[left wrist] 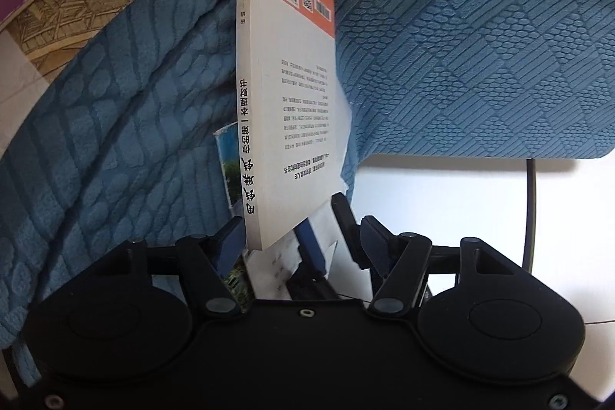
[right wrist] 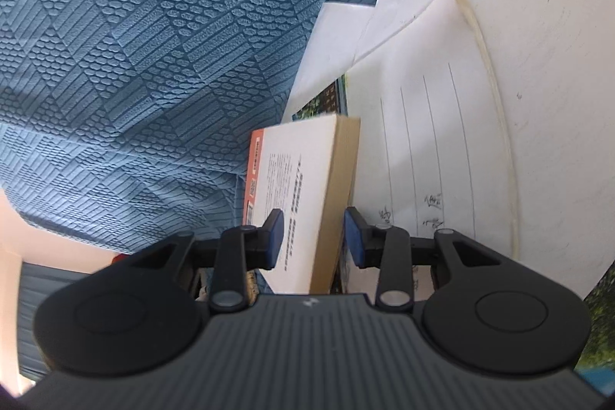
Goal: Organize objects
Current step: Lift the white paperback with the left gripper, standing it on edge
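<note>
— While the right gripper (right wrist: 313, 221) has the book (right wrist: 300, 171) between its pads, what is the left gripper (left wrist: 301, 233) doing?

— It stands open around the near end. One finger is just beside the spine and the other is well clear. The right gripper is narrowed onto the book, one pad on the cover and one at the back, though I can't quite see that second pad bearing on it.

— Where is the book, then?

— It's up on edge in front of the blue cover (left wrist: 461, 45), spine toward the left gripper. Its orange end reaches away into the folds of the blue cover.

— How would it handle?

— I judge it a light paperback, stiff enough across its thickness. The covers look smooth, so they may slip, and a grip at one end lets the far end sag or swing. I'd take it nearer the middle, squeezing cover to cover.

— Anything else near the blue cover?

— Lined sheets (right wrist: 423, 141) and a picture booklet (right wrist: 326, 98) lie against it beyond the book. They are limp and easily creased.
</note>
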Demonstrator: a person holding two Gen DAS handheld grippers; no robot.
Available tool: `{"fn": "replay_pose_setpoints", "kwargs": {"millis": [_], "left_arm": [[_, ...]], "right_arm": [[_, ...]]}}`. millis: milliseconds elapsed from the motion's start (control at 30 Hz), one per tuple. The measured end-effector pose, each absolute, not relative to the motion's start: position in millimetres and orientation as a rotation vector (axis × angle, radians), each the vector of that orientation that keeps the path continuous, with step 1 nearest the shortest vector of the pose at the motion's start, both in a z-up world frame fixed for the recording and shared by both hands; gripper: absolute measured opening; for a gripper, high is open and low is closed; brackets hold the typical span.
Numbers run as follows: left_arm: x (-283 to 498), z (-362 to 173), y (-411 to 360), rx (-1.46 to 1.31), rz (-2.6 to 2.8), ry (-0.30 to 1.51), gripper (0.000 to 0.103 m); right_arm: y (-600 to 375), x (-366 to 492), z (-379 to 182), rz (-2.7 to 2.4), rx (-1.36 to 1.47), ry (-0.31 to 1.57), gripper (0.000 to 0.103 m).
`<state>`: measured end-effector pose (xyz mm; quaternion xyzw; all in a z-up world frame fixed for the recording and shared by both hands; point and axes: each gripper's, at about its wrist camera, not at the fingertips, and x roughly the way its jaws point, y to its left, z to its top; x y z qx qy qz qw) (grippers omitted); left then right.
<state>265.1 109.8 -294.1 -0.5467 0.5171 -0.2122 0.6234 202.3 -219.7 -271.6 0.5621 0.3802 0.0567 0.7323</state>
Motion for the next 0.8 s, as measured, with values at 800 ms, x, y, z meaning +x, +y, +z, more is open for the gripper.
{"fn": "replay_pose_setpoints", "kwargs": {"millis": [800], "left_arm": [[258.5,-305.7,101.1,-1.483,-0.375,1.069,0.062]], "right_arm": [[-215.8,216.0,-279.1,0.216,1.365,0.791,0.017]]}}
